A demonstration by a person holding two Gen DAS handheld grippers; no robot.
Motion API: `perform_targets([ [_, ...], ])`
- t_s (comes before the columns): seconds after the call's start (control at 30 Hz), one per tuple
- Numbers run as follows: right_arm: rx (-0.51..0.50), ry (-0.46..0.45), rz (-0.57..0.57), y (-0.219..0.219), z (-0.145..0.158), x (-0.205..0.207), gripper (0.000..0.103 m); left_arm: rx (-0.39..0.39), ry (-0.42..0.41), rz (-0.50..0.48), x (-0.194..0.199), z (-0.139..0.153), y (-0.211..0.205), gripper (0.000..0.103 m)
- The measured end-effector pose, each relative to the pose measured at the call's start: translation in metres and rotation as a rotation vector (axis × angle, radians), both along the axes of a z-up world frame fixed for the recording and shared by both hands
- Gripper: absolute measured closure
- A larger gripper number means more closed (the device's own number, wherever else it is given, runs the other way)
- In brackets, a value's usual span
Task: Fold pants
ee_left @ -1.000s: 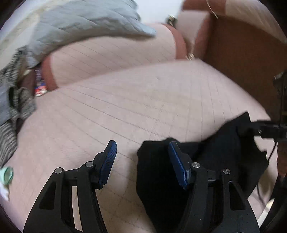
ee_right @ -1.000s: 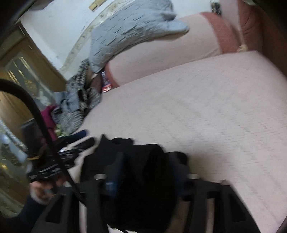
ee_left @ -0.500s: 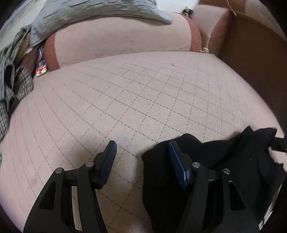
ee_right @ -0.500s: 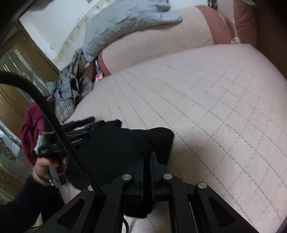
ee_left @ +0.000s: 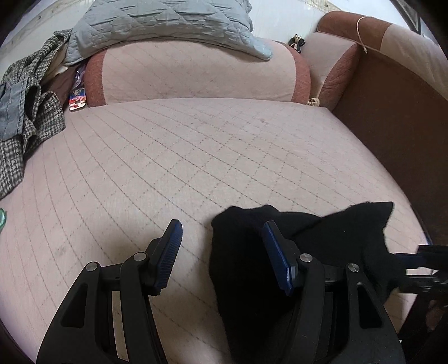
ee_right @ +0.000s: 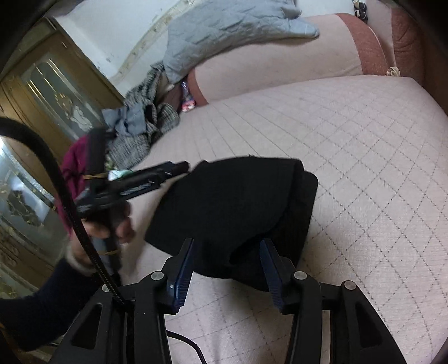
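The black pants (ee_left: 330, 240) lie folded in a small bundle on the pink quilted sofa seat (ee_left: 182, 156). My left gripper (ee_left: 222, 246) is open over the bundle's left edge, and neither blue pad presses the cloth. In the right wrist view the pants (ee_right: 238, 201) reach in between the fingers of my right gripper (ee_right: 226, 252). Its jaws are opening and its pads stand clear of the fabric. A hand (ee_right: 112, 226) holds the left gripper (ee_right: 156, 179) at the bundle's far left. The right gripper (ee_left: 420, 260) shows at the left wrist view's right edge.
A grey quilted blanket (ee_left: 156, 25) drapes over the back cushion (ee_left: 196, 75). A heap of checked and grey clothes (ee_left: 25, 117) lies at the seat's left end. The brown armrest (ee_left: 392, 112) bounds the right side. A wooden glass-front cabinet (ee_right: 42, 92) stands beyond the sofa.
My right gripper was shut on the black pants half a second ago; its fingers now stand apart and the cloth is let go. The left gripper has shifted and rolled and stays open.
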State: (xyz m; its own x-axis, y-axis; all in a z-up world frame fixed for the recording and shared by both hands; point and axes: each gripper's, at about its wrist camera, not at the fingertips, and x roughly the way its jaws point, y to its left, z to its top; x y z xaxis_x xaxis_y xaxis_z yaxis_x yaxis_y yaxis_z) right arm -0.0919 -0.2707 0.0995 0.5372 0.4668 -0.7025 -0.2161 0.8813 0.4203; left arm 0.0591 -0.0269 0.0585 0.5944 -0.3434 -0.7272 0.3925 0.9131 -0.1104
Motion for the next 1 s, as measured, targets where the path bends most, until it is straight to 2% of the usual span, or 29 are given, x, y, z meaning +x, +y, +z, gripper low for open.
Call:
perform_targets([
  [0.07,-0.008,0.005,-0.006,0.004,-0.004,0.002,0.058,-0.022,0.003,-0.005,-0.007,0.002,-0.001,0.043],
  [0.17,0.011,-0.019,0.010,0.010,-0.007,0.004,0.085,-0.030,0.008,-0.023,-0.018,0.004,-0.006,0.043],
  [0.23,0.021,-0.032,0.009,0.011,-0.006,0.002,0.096,-0.042,0.017,-0.035,-0.026,0.004,-0.010,0.043],
  [0.37,0.085,-0.056,0.049,0.013,0.007,-0.014,0.099,-0.100,0.039,-0.070,-0.049,0.007,-0.018,0.043],
  [0.47,0.088,-0.060,0.098,0.020,0.014,-0.032,0.099,-0.132,0.041,-0.091,-0.066,0.007,-0.025,0.043],
  [0.57,0.035,-0.015,0.098,0.026,-0.003,-0.037,0.099,-0.136,0.047,-0.119,-0.081,0.002,-0.038,0.043],
  [0.67,0.021,0.042,0.019,0.016,-0.023,-0.029,0.099,-0.102,0.045,-0.124,-0.086,-0.002,-0.048,0.043],
  [0.73,0.051,0.039,-0.013,0.010,-0.020,-0.027,0.095,-0.091,0.031,-0.121,-0.088,-0.003,-0.052,0.043],
  [0.8,0.054,-0.006,-0.027,0.002,-0.005,-0.029,0.087,-0.098,0.036,-0.115,-0.088,-0.005,-0.053,0.043],
  [0.87,0.035,-0.051,-0.046,-0.005,0.010,-0.028,0.085,-0.108,0.039,-0.111,-0.087,-0.006,-0.054,0.043],
  [0.93,-0.004,-0.088,-0.088,-0.015,0.021,-0.021,0.074,-0.104,0.037,-0.111,-0.088,-0.006,-0.055,0.043],
  [0.97,-0.022,-0.100,-0.114,-0.019,0.023,-0.012,0.057,-0.100,0.035,-0.113,-0.089,-0.007,-0.056,0.043],
  [1.0,-0.024,-0.098,-0.127,-0.021,0.023,-0.004,0.054,-0.098,0.034,-0.113,-0.089,-0.007,-0.055,0.043],
])
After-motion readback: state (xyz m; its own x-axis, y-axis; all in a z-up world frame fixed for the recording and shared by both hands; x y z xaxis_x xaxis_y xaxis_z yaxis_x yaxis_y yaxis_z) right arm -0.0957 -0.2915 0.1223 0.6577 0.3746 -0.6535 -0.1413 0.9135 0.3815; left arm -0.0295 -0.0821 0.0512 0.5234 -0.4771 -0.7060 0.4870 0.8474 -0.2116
